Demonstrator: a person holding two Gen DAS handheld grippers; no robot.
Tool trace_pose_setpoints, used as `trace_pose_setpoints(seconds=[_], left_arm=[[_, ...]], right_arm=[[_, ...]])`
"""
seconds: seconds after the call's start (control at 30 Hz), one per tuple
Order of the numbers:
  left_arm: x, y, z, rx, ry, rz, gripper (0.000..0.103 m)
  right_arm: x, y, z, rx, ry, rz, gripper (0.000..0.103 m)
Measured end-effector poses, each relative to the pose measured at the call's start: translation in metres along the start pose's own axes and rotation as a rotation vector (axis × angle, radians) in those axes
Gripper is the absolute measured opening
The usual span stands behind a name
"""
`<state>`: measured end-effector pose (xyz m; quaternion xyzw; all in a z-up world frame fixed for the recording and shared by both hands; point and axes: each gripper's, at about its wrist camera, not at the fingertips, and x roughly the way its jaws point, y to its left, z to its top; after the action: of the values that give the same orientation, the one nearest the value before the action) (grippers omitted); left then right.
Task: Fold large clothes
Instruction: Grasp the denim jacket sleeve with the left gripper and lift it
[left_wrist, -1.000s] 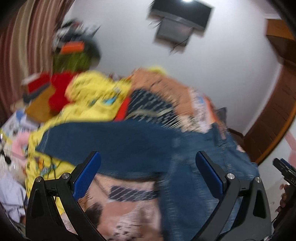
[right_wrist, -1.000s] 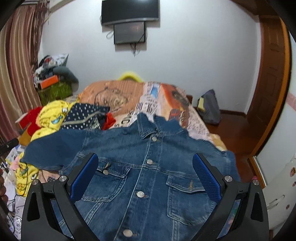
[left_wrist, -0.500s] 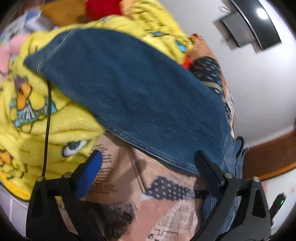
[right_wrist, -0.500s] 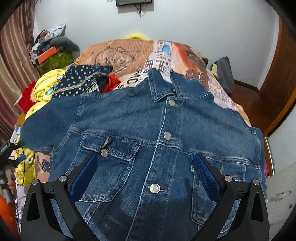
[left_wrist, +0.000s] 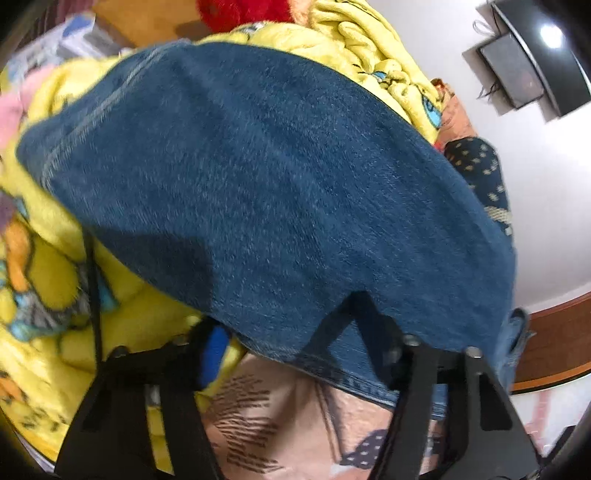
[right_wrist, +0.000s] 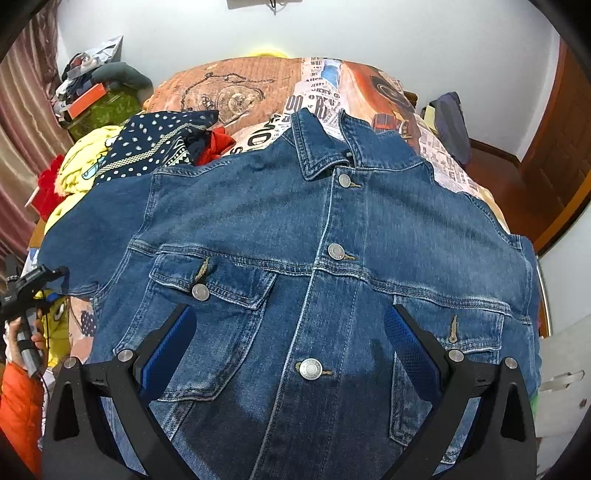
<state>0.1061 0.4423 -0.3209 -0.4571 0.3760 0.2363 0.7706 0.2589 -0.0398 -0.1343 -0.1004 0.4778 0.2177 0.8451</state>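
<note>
Since a second ago the left gripper has dropped from a high look across the bed to the near edge of the denim jacket's sleeve, and its fingers have gone from wide apart to closing, with the sleeve's lower hem now between them; the right-hand finger is already tucked under the cloth, the blue pad of the left-hand one sits just beside the hem, and I cannot tell whether the pads press yet. Just left of those fingers lies a yellow cartoon blanket with a thin black cord running over it (the cord passes close by the left-hand finger). The closing fingers could pinch blanket pile or snag the cord along with the denim, so lifting the sleeve would drag the whole heap. A shallow bite on a stiff, thick hem could also slip free when pulled. Further right, the denim jacket lies front up, buttoned and spread flat on the printed bedspread, its collar away from the right gripper, whose fingers stand wide open above the chest, one over each pocket, holding nothing. If the left pulls the sleeve across while nothing pins the body, the jacket may slide or bunch rather than crease cleanly.
</note>
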Motion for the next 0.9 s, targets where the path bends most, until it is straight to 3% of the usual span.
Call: trace_pose_setpoints(seconds=[0.13, 0.23, 0.4, 0.7, 0.9], left_arm=[[-0.013, -0.017, -0.001, 0.088, -0.047, 0.084, 0.025], [-0.035, -0.037, -0.003, 0.179, -0.105, 0.143, 0.016], [-0.083, -0.082, -0.001, 0.303, -0.242, 0.156, 0.013], [-0.154, -0.203, 0.004, 0.466, -0.38, -0.073, 0.011], [-0.174, -0.307, -0.019, 0.597, -0.386, -0.259, 0.01]], right_arm=[[-0.003, 0.0, 0.0, 0.002, -0.005, 0.011, 0.101], [-0.007, 0.001, 0.0, 0.001, -0.021, 0.021, 0.101], [-0.016, 0.0, 0.001, 0.001, -0.047, 0.042, 0.101], [-0.041, -0.017, 0.003, 0.024, -0.123, 0.077, 0.101], [-0.054, -0.043, 0.002, 0.07, -0.166, 0.081, 0.101]])
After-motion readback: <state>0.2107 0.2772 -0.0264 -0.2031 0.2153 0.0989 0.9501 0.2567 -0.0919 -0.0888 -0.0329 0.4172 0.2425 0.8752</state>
